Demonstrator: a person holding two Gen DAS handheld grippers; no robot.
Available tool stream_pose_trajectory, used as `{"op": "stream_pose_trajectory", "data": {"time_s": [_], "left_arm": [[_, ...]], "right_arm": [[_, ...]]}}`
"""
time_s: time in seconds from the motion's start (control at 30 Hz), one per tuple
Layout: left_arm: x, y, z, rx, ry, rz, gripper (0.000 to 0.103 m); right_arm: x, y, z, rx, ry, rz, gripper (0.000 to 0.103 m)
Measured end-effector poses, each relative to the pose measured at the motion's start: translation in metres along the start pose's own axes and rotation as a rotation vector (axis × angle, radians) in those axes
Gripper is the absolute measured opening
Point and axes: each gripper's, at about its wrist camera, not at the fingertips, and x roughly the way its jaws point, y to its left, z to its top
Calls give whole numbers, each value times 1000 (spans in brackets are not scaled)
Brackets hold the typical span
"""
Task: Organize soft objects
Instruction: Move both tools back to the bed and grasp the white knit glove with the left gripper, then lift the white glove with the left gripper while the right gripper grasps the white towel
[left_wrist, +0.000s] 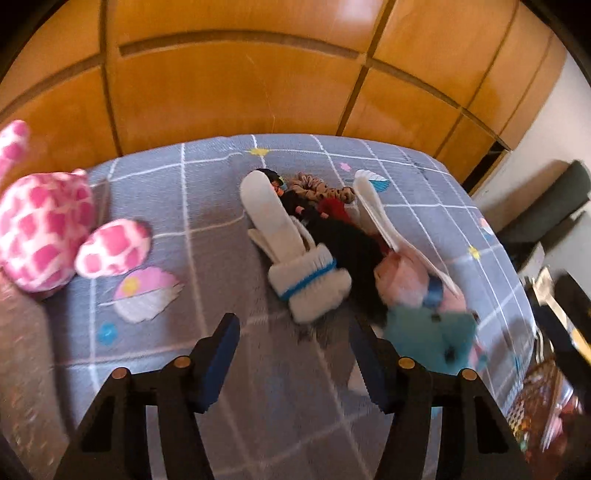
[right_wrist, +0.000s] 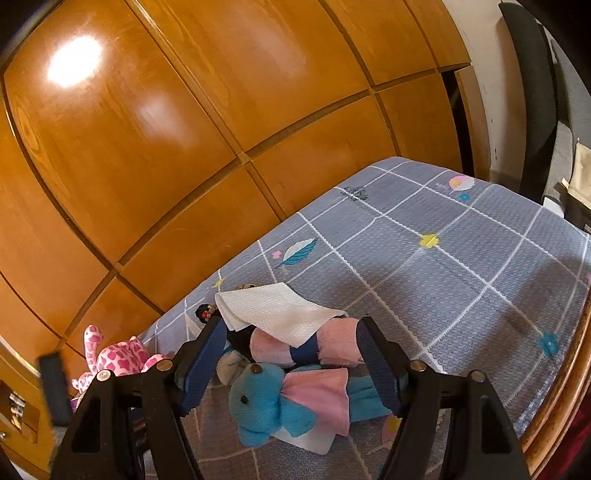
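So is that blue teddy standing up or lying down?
Lying down: the teddy is flat on the grey cloth, head left, legs right.

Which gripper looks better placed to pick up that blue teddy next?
Probably the right gripper: its open jaws already frame the blue teddy. The left gripper is open over bare bedspread beside it.

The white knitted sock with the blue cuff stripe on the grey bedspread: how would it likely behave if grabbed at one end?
The white knitted sock with the blue cuff stripe lies limp and bent, so it would probably droop. Its thick ribbed cuff looks grippy, unlikely to slip. Flat, it should not roll.
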Motion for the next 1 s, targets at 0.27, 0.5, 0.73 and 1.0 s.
{"op": "stream_pose_trajectory", "data": {"time_s": [0.27,0.5,0.73,1.0], "left_arm": [[43,-7,25,1,21,3,64],[63,-6,29,0,14,-55,52],[12,2,5,4,-55,-99,42],[-37,16,-64,81,-55,-19,42]], "right_arm": [[1,-6,0,32,5,32,74],[1,-6,0,33,8,41,74],[1,-2,-2,15,2,37,74],[7,-1,-2,1,36,18,74]]}}
